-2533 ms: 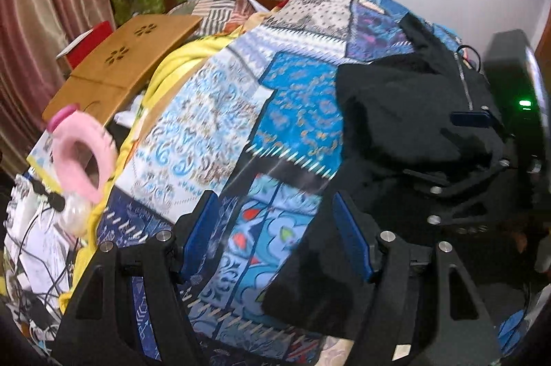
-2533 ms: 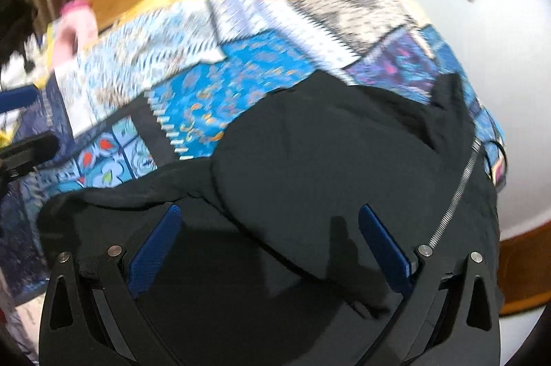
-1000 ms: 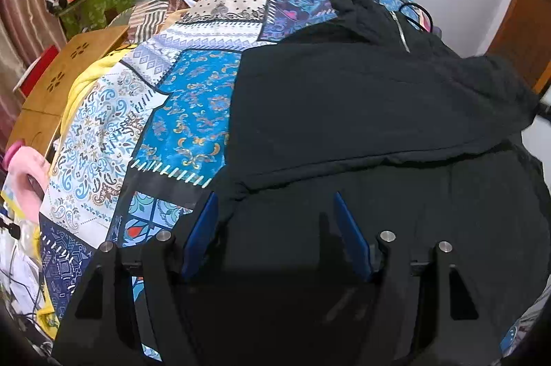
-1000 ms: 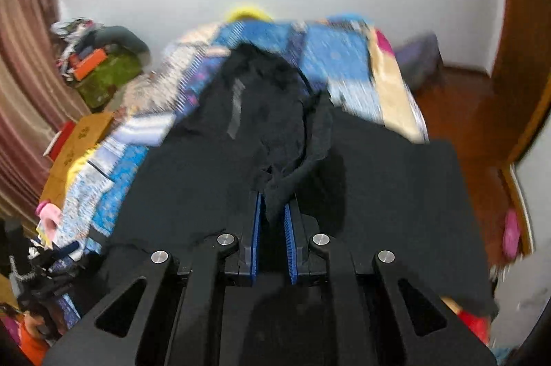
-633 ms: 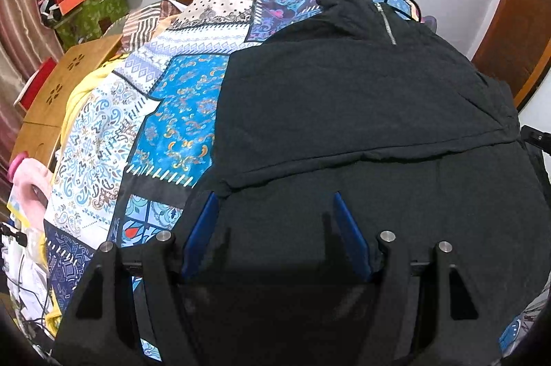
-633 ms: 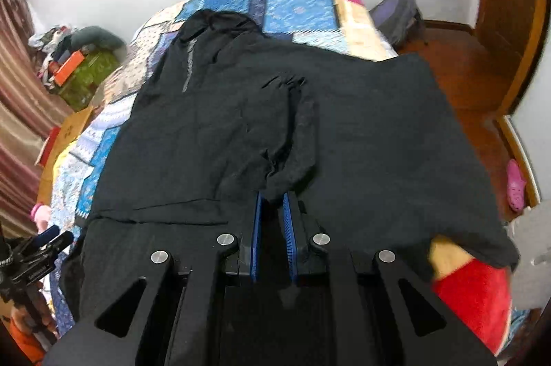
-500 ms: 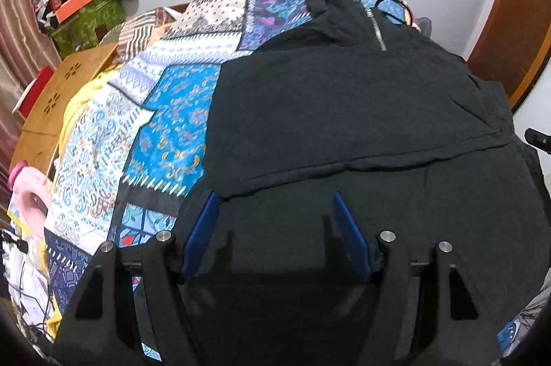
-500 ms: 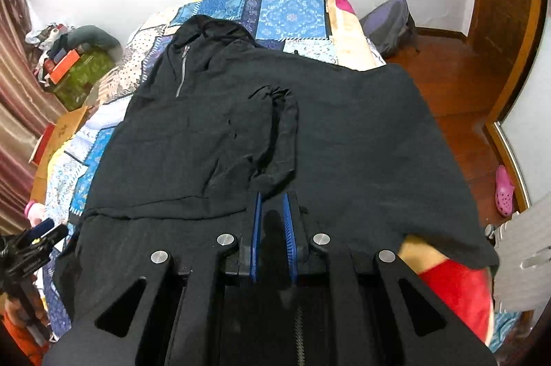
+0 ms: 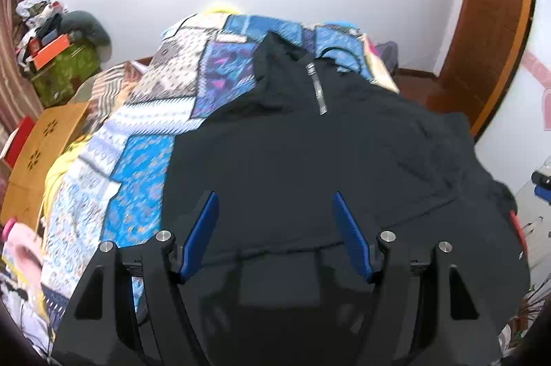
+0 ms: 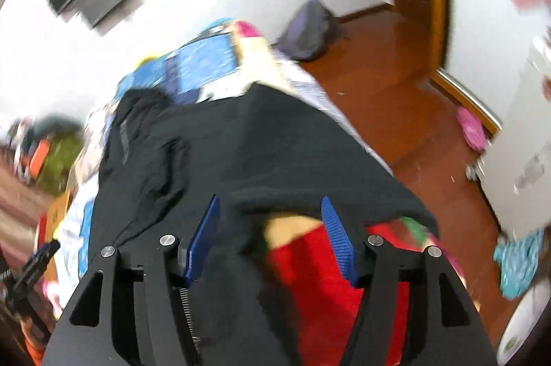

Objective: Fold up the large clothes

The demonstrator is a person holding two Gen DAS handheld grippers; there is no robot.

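White walls and a wood floor [image 10: 406, 111] surround a bed under a blue patchwork quilt [image 9: 144, 166], where the large black zip-neck garment [image 9: 310, 166] lies spread flat. Over its near hem, the left gripper [image 9: 275, 238] has its blue-padded fingers [image 9: 199, 238] spread wide, holding nothing. The right gripper [image 10: 272, 238] is likewise wide apart and empty above the garment's side edge. Only the blurred right view shows a red cushion [image 10: 330, 290] beneath that edge; only the left shows the silver zipper [image 9: 318, 90].
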